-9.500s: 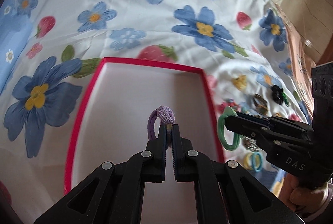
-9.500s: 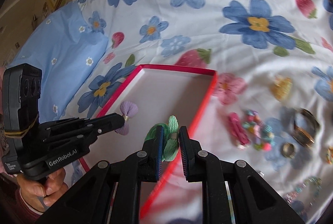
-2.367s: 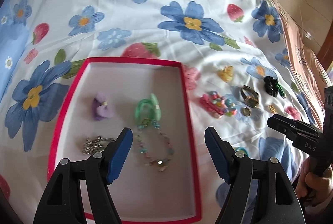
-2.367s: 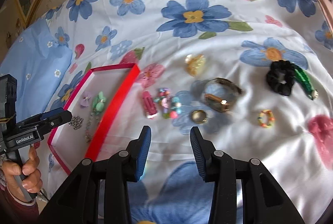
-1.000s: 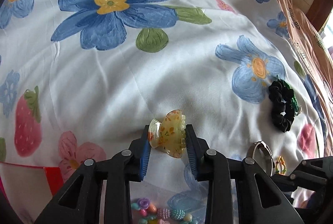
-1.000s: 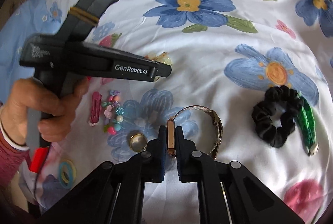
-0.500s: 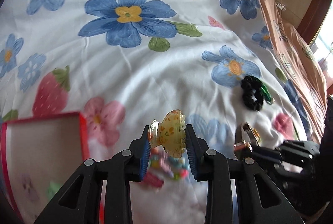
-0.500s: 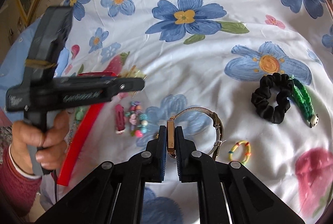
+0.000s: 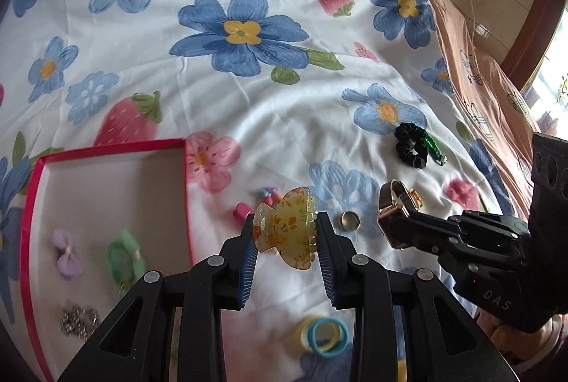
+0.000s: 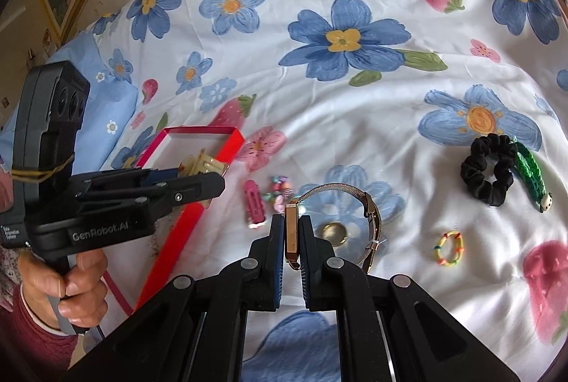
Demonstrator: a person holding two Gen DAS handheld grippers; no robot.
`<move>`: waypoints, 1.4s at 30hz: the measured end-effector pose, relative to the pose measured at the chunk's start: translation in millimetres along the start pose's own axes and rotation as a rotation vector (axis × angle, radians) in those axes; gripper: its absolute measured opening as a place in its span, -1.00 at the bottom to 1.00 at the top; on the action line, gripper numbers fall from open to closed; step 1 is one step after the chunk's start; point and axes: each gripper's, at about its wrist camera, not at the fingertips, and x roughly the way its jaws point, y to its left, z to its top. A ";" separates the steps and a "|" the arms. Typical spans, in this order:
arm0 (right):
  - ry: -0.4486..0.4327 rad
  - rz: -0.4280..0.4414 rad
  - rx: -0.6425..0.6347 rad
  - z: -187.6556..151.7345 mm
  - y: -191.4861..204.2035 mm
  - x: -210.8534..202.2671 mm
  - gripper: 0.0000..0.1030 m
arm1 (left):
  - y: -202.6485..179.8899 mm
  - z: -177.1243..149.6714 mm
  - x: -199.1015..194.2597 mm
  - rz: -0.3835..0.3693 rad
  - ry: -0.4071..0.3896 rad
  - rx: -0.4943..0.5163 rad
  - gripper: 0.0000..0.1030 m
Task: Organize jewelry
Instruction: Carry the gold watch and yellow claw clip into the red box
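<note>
Jewelry lay in 2 groups on the floral bedsheet point(image 9: 269, 105): sorted pieces inside the red-rimmed box point(image 9: 106, 145) and loose pieces to its right. The box sat at the left, apparently serving as the collection point. It held a purple bow point(image 9: 66, 252), a green hair tie point(image 9: 122, 258) and a silver chain point(image 9: 80, 320).

The left gripper point(image 9: 285, 234) was closed at moderate width on a yellow claw clip point(image 9: 285, 229), pads on its 2 flanks, carried above the sheet just right of the box wall. The right gripper point(image 10: 291, 233) was closed narrowly on the case of a wristwatch point(image 10: 291, 229), its mesh band point(image 10: 369, 215) looping free to the right. Gripping the rigid case rather than the band probably prevented slip.

The right wrist view alone showed a bead ring point(image 10: 449, 249) and a pink hair clip point(image 10: 254, 203). It also showed the black scrunchie point(image 10: 488, 174) and the gold ring point(image 10: 334, 233). The left wrist view alone showed the box contents and a cluster of small elastic bands point(image 9: 323, 339) near its bottom edge.
</note>
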 end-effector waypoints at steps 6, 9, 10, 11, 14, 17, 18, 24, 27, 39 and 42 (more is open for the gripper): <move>-0.006 0.016 -0.009 -2.5 15.8 -3.1 -0.86 | 10.1 -14.9 -21.2 0.007 -0.012 -0.023 -0.41; -0.008 0.026 -0.013 -4.0 23.3 -5.1 -0.86 | 13.2 -23.3 -32.2 0.010 -0.021 -0.033 -0.41; -0.009 0.029 -0.014 -4.6 25.8 -6.0 -0.86 | 14.5 -25.7 -35.3 0.012 -0.024 -0.035 -0.41; -0.010 0.032 -0.016 -5.1 28.6 -6.9 -0.86 | 15.9 -27.9 -38.5 0.011 -0.027 -0.038 -0.41; -0.010 0.043 -0.020 -7.6 36.5 -8.7 -0.86 | 18.1 -36.8 -47.1 0.012 -0.031 -0.045 -0.41; -0.003 0.053 -0.026 -10.4 44.0 -7.5 -0.86 | 21.5 -45.5 -56.1 0.015 -0.034 -0.050 -0.41; 0.001 0.057 -0.029 -11.9 47.2 -6.7 -0.86 | 22.8 -49.2 -60.1 0.018 -0.036 -0.053 -0.41; 0.014 0.078 -0.048 -18.5 63.7 -2.2 -0.86 | 35.5 -65.0 -79.0 0.037 -0.048 -0.082 -0.41; 0.022 0.089 -0.058 -20.7 72.7 1.1 -0.85 | 42.9 -75.3 -90.5 0.055 -0.057 -0.099 -0.41; 0.053 0.156 -0.131 -22.2 121.6 20.2 -0.85 | 89.1 -104.6 -122.7 0.156 -0.076 -0.198 -0.41; 0.062 0.170 -0.152 -21.6 132.6 26.7 -0.85 | 101.3 -111.4 -128.0 0.181 -0.078 -0.226 -0.41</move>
